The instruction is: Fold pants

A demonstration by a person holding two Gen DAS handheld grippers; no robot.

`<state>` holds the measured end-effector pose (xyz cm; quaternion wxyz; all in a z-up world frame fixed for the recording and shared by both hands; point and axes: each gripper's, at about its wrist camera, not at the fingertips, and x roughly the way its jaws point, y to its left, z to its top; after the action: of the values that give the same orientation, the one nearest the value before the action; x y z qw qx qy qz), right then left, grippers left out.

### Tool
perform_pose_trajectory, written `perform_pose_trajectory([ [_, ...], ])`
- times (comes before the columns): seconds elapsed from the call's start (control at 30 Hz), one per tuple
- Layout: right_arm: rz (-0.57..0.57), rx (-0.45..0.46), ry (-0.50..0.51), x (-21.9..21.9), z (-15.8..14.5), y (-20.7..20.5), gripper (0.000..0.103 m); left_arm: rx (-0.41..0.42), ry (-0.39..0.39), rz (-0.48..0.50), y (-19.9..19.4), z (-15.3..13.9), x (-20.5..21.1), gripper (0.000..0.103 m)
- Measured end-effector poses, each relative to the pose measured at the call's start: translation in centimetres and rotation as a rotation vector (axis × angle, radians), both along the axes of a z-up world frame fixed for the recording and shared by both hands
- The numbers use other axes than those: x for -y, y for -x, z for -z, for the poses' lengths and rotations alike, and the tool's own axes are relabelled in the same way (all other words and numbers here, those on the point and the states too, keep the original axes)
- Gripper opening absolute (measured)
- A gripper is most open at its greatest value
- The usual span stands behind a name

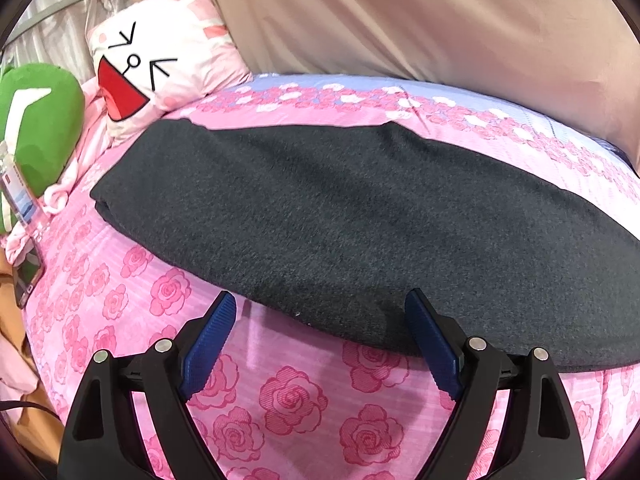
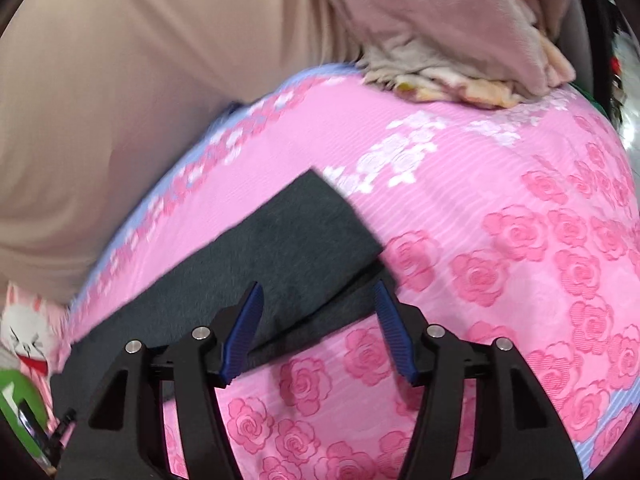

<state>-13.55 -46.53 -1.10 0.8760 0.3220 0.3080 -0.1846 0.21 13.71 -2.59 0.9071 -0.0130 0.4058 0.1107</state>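
Observation:
Dark grey pants (image 1: 340, 216) lie flat on a pink rose-print bedsheet (image 1: 296, 396), folded lengthwise into a long band running left to right. My left gripper (image 1: 320, 308) is open and empty, hovering over the near edge of the pants. In the right wrist view the leg end of the pants (image 2: 288, 248) lies on the sheet (image 2: 500, 240), with two layers slightly offset at the cuff. My right gripper (image 2: 318, 296) is open and empty just above that near cuff corner.
A white-pink cartoon-face pillow (image 1: 160, 60) and a green plush (image 1: 36, 128) sit at the left. A phone (image 1: 28, 276) lies at the bed's left edge. A beige curtain or cover (image 1: 440, 20) hangs behind. Crumpled blankets (image 2: 460, 60) lie at the far end.

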Motion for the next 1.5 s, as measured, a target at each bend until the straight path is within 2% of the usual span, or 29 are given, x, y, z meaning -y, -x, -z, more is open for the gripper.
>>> perform_pose_trajectory([
  [0.07, 0.034, -0.02, 0.013, 0.7, -0.1, 0.7, 0.056, -0.006, 0.013, -0.009, -0.1, 0.1, -0.3, 0.084],
  [0.17, 0.0, -0.101, 0.045, 1.0, 0.3, -0.2, 0.051, -0.007, 0.026, -0.007, -0.1, 0.2, -0.3, 0.084],
  [0.2, -0.019, -0.122, 0.055, 0.9, 0.5, -0.6, 0.044, -0.009, 0.027, -0.004, -0.2, 0.2, -0.3, 0.084],
  [0.27, -0.06, -0.158, 0.114, 0.0, 0.4, -1.6, 0.039, -0.011, 0.025, -0.002, -0.2, 0.2, -0.3, 0.084],
  [0.3, -0.078, -0.164, 0.129, -0.3, 0.4, -2.0, 0.03, -0.011, 0.025, -0.002, -0.2, 0.2, -0.2, 0.084],
  [0.37, -0.085, -0.179, 0.17, -0.7, 0.4, -2.6, 0.021, -0.009, 0.025, -0.005, -0.2, 0.2, -0.2, 0.084],
  [0.4, -0.079, -0.173, 0.185, -0.8, 0.2, -2.5, 0.008, -0.009, 0.026, -0.006, -0.2, 0.2, -0.2, 0.084],
  [0.47, -0.059, -0.139, 0.215, -1.0, -0.8, -1.9, 0.007, -0.011, 0.023, -0.009, -0.2, 0.2, -0.2, 0.084],
  [0.53, -0.054, -0.152, 0.219, -0.8, -0.6, -1.9, 0.007, -0.011, 0.02, -0.012, -0.2, 0.2, -0.2, 0.084],
  [0.6, -0.065, -0.182, 0.169, -0.2, 0.5, -2.4, 0.008, -0.012, 0.021, -0.011, -0.2, 0.2, -0.2, 0.084],
  [0.67, -0.072, -0.155, 0.131, 0.1, 0.1, -2.0, 0.013, -0.014, 0.021, -0.008, -0.2, 0.2, -0.2, 0.084],
  [0.7, -0.067, -0.126, 0.102, 0.2, -0.1, -1.5, 0.019, -0.013, 0.022, -0.005, -0.2, 0.2, -0.1, 0.084],
  [0.73, -0.061, -0.096, 0.047, 0.5, 0.0, -0.9, 0.033, -0.012, 0.023, -0.003, -0.2, 0.2, -0.1, 0.084],
  [0.8, -0.064, -0.046, -0.055, 0.6, 0.6, -0.3, 0.054, -0.009, 0.026, -0.001, -0.2, 0.2, -0.1, 0.084],
  [0.87, -0.071, -0.031, -0.094, 0.3, 1.1, -0.5, 0.056, -0.007, 0.028, 0.002, -0.2, 0.1, -0.1, 0.084],
  [0.93, -0.077, -0.048, -0.06, -0.2, 0.9, -1.3, 0.057, -0.006, 0.032, 0.008, -0.2, 0.1, 0.0, 0.084],
  [0.97, -0.084, -0.048, -0.051, -0.4, 0.9, -1.8, 0.053, -0.004, 0.033, 0.008, -0.2, 0.1, 0.0, 0.084],
  [1.03, -0.052, -0.094, 0.002, -0.9, 0.9, -2.8, 0.014, 0.007, 0.043, 0.009, 0.0, 0.0, -0.1, 0.084],
  [1.1, -0.048, -0.07, 0.025, -1.5, 0.1, -2.9, 0.007, 0.021, 0.059, 0.006, 0.3, -0.2, -0.4, 0.084],
  [1.17, -0.067, -0.02, 0.026, -2.9, -1.3, -2.8, 0.006, 0.031, 0.081, 0.007, 0.4, -0.3, -0.8, 0.084],
  [1.27, -0.167, 0.069, 0.055, -7.2, -4.7, -3.5, 0.005, 0.041, 0.122, 0.011, 0.5, -0.3, -1.3, 0.084],
  [1.3, -0.236, 0.109, 0.052, -9.7, -6.0, -4.1, 0.001, 0.044, 0.132, 0.013, 0.6, -0.3, -1.4, 0.084],
  [1.37, -0.342, 0.155, 0.064, -13.6, -8.0, -5.3, 0.001, 0.06, 0.156, 0.023, 0.8, -0.4, -1.6, 0.084],
  [1.5, -0.565, 0.165, 0.118, -23.9, -10.0, -8.7, 0.001, 0.08, 0.199, 0.03, 1.1, -0.5, -2.2, 0.084],
])
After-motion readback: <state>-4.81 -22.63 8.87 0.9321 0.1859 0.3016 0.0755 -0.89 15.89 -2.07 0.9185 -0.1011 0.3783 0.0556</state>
